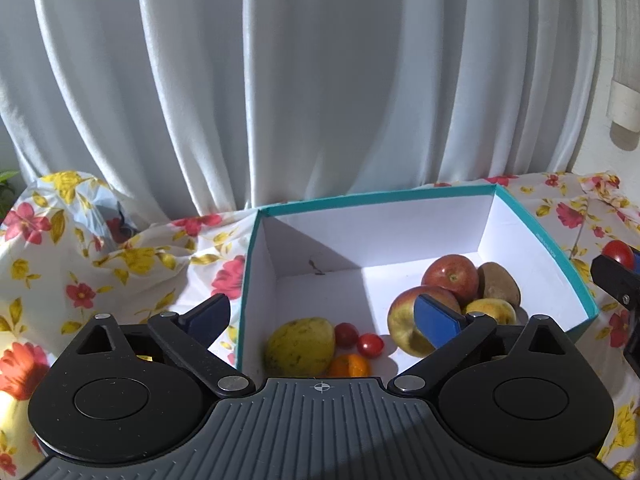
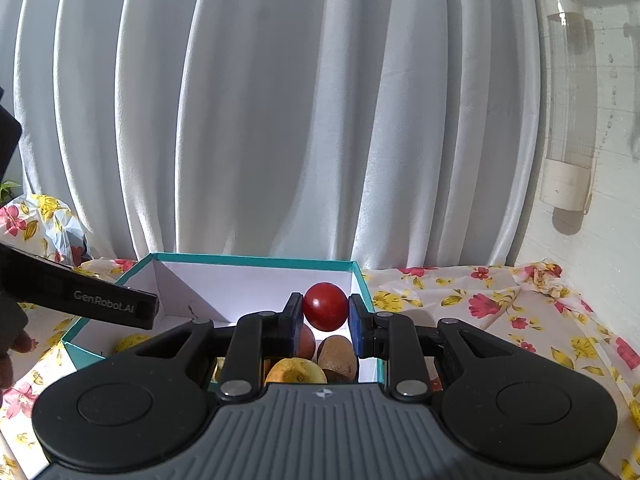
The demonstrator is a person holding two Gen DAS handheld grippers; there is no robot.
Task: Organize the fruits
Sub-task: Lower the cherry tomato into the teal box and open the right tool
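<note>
Left wrist view
- Left gripper (image 1: pixel 322 316): its blue-padded fingers (image 1: pixel 438 320) stand spread wide with nothing between them, above the near part of the box.
- Teal-edged white cardboard box (image 1: pixel 540 236): ahead of and below the fingers, open-topped; it seems to be where the fruit is collected.
- Between the fingers: a yellow-green mango-like fruit (image 1: pixel 300 346), two small red cherry tomatoes (image 1: pixel 370 345) and a small orange citrus (image 1: pixel 349 365) lie close together on the box floor.
- Behind the right-side finger: a red-and-yellow apple (image 1: pixel 404 322), partly hidden by the pad, with a red apple (image 1: pixel 452 278), a brown kiwi (image 1: pixel 500 284) and a small yellow fruit (image 1: pixel 490 310) bunched beyond it.
- Far right edge: the right gripper (image 1: pixel 618 276) comes in beside the box wall.
- Surroundings: floral cloth (image 1: pixel 80 272) under the box, white curtain (image 1: pixel 280 80) behind.

Right wrist view
- Right gripper (image 2: pixel 325 308): pads pressed on either side of a round red tomato (image 2: pixel 325 306), held above the box's near right corner, probably for dropping in.
- Below the fingers: the kiwi, an apple and a yellow fruit crowd that corner, so the tomato would likely land on them and roll.
- To the left of the fingers: the left gripper's black arm and a fingertip of the person's hand (image 2: pixel 16 350), apart from the tomato's path.
- Obstacles: no lid; only the box wall just to the right of the fingers.
</note>
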